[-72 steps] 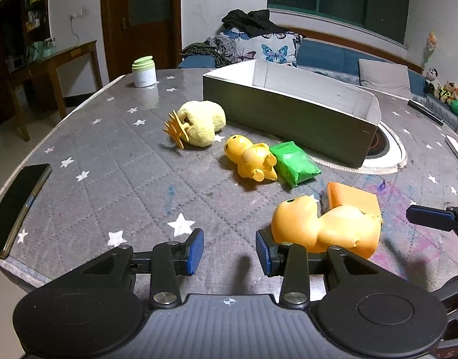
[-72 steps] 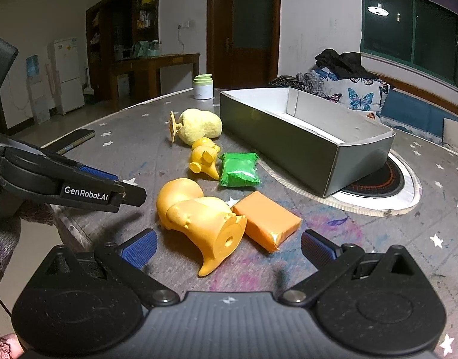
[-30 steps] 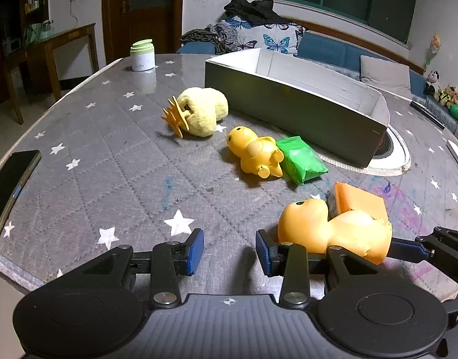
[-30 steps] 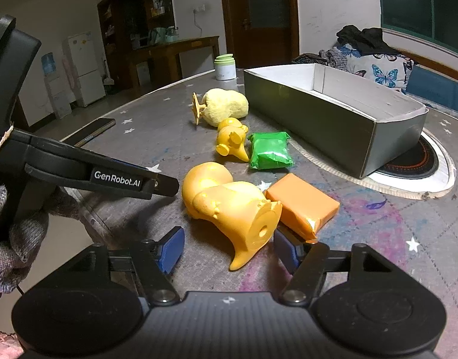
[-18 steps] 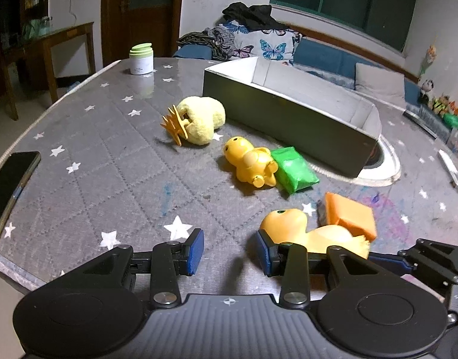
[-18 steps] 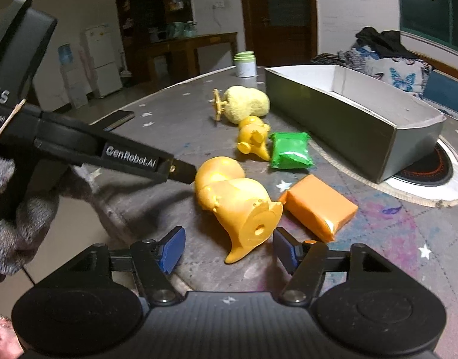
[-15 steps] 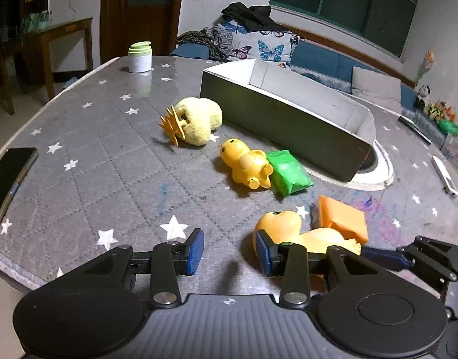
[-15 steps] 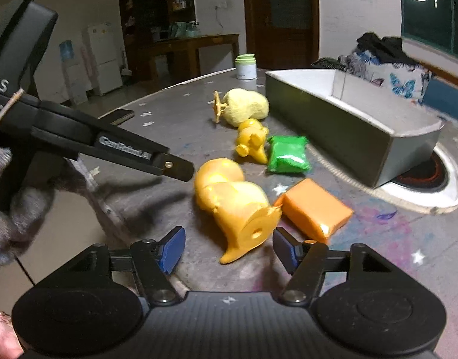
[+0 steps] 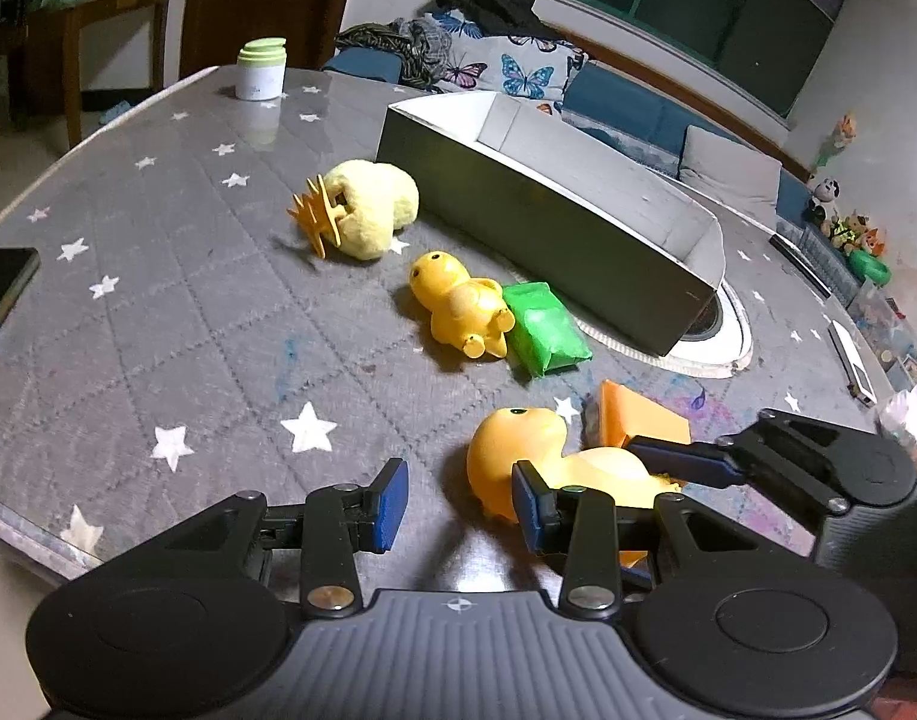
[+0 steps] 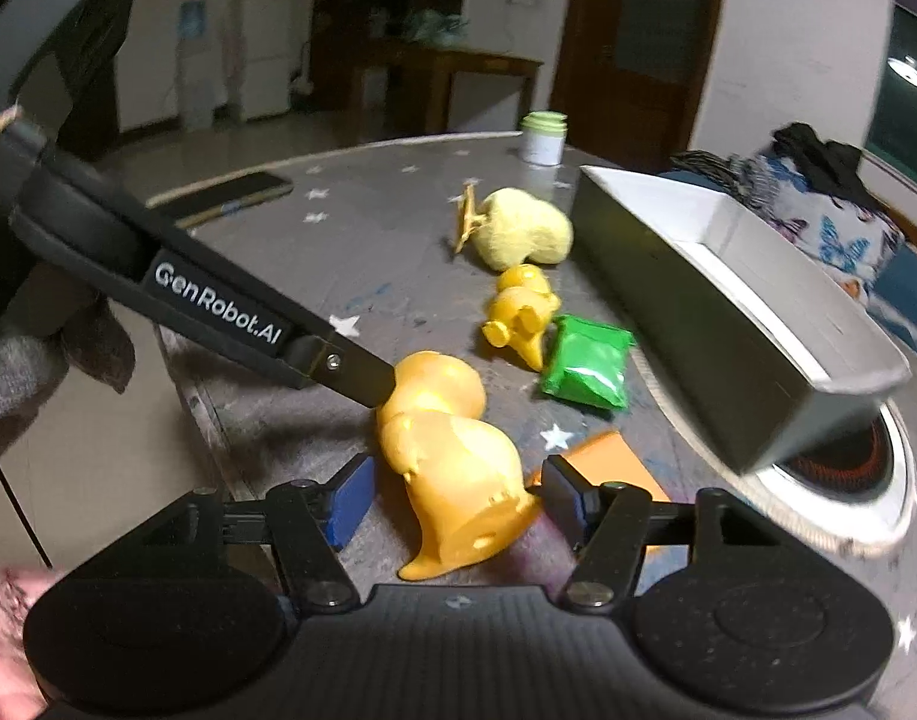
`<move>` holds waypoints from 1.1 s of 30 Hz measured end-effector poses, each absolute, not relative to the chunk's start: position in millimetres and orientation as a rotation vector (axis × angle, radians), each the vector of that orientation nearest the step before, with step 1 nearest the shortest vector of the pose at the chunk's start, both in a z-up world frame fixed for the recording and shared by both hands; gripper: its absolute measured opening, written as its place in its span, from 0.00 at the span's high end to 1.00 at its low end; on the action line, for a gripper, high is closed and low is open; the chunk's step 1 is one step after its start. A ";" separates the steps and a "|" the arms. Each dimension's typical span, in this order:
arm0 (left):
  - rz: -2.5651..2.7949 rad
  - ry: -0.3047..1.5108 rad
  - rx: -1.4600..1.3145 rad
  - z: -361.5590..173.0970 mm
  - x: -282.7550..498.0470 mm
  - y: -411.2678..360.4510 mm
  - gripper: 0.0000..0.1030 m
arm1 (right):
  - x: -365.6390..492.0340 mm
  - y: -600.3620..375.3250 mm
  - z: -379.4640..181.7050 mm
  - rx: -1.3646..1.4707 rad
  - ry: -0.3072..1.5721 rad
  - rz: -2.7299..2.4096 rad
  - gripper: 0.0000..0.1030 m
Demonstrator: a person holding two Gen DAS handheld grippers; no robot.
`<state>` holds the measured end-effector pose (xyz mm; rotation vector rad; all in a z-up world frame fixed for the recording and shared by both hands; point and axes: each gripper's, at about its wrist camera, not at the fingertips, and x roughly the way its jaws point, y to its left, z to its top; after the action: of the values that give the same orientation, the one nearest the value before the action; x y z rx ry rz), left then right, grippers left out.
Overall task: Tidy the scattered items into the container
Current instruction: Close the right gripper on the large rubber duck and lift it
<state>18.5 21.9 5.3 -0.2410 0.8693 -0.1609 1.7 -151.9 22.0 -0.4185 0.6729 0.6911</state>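
Observation:
The big orange duck (image 10: 452, 468) lies on its side near the table's front edge, its body between the fingers of my right gripper (image 10: 458, 498). That gripper is open, its pads close to the duck's flanks. My left gripper (image 9: 458, 504) is open and holds nothing; its right finger sits against the duck (image 9: 518, 450) at the head. An orange block (image 9: 635, 420) lies just behind the duck. Farther back are a green packet (image 9: 545, 333), a small yellow toy (image 9: 458, 303) and a plush chick (image 9: 371, 213). The grey box (image 9: 536, 210) with a white inside stands behind them.
A phone (image 9: 2, 294) lies at the table's left edge. A white jar with a green lid (image 9: 260, 69) stands at the far side. The box rests partly on a round hob plate (image 9: 722, 324). A grey-sleeved hand (image 10: 14, 360) holds the left gripper.
My right gripper has moved forward over the duck and its fingers have narrowed around the body. The left gripper's finger has come up against the duck's head.

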 end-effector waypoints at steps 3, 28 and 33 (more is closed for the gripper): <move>-0.179 0.876 -0.262 4.6 22.3 23.3 0.61 | 3.9 -145.8 18.9 -0.464 0.682 0.706 0.43; -0.411 0.818 -0.414 44.5 65.7 20.2 0.60 | 30.9 -167.8 48.1 -0.246 0.685 0.657 0.59; -0.480 0.736 -0.388 73.4 104.1 -2.6 0.61 | 54.1 -190.3 73.9 -0.174 0.618 0.577 0.59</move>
<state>104.1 -2.6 73.4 -0.3880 0.7359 -0.4797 54.1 -190.3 73.9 -0.1739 0.6177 0.5768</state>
